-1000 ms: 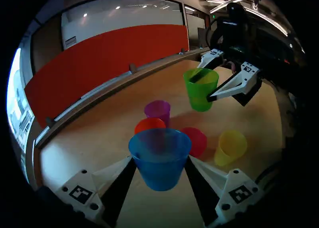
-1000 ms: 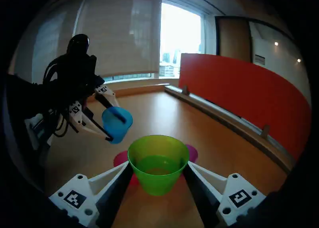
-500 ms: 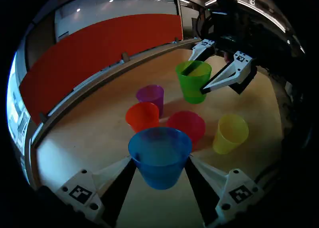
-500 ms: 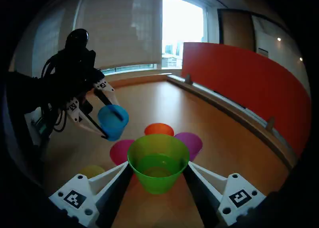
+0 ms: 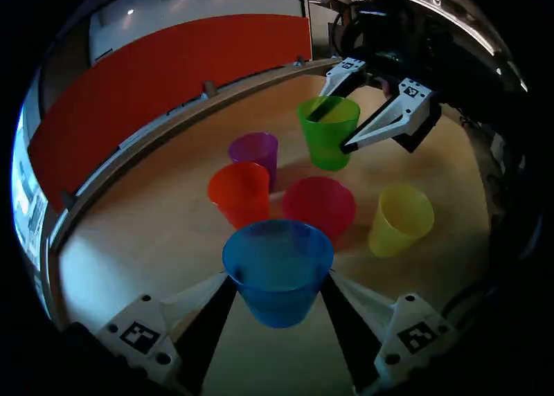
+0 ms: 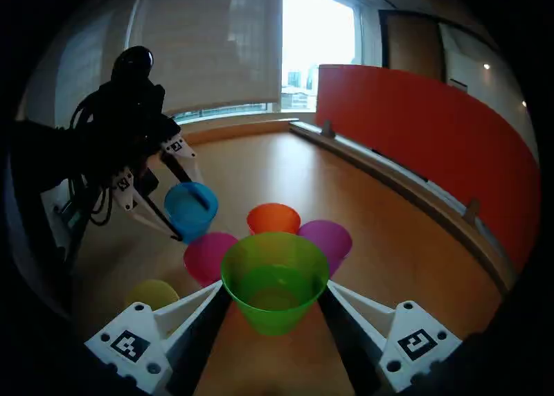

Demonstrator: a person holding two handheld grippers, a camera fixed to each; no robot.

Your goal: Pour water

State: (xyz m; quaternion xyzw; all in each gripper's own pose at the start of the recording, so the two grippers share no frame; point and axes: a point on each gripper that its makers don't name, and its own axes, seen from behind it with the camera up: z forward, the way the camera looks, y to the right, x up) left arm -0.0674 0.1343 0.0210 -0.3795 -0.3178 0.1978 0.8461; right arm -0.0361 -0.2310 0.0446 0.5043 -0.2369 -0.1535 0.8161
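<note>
The left tongs [image 5: 277,277] are clamping the blue cup [image 5: 277,302] by its sides, while the right tongs [image 6: 275,285] are gripping the green cup [image 6: 275,316], which seems to be carrying water [image 6: 274,297] low inside. Both cups are sitting upright above the wooden surface [image 5: 152,216], near the clustered orange cup [image 5: 240,192], purple cup [image 5: 255,150], pink cup [image 5: 318,202] and yellow cup [image 5: 401,219]. Tilting too quickly is risking a splash past the rim, and dipping low is risking toppling these light neighbours.

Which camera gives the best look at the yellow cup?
The left gripper view: the yellow cup stands whole, nothing in front of it. In the right gripper view it is partly hidden behind a finger of the right gripper.
</note>
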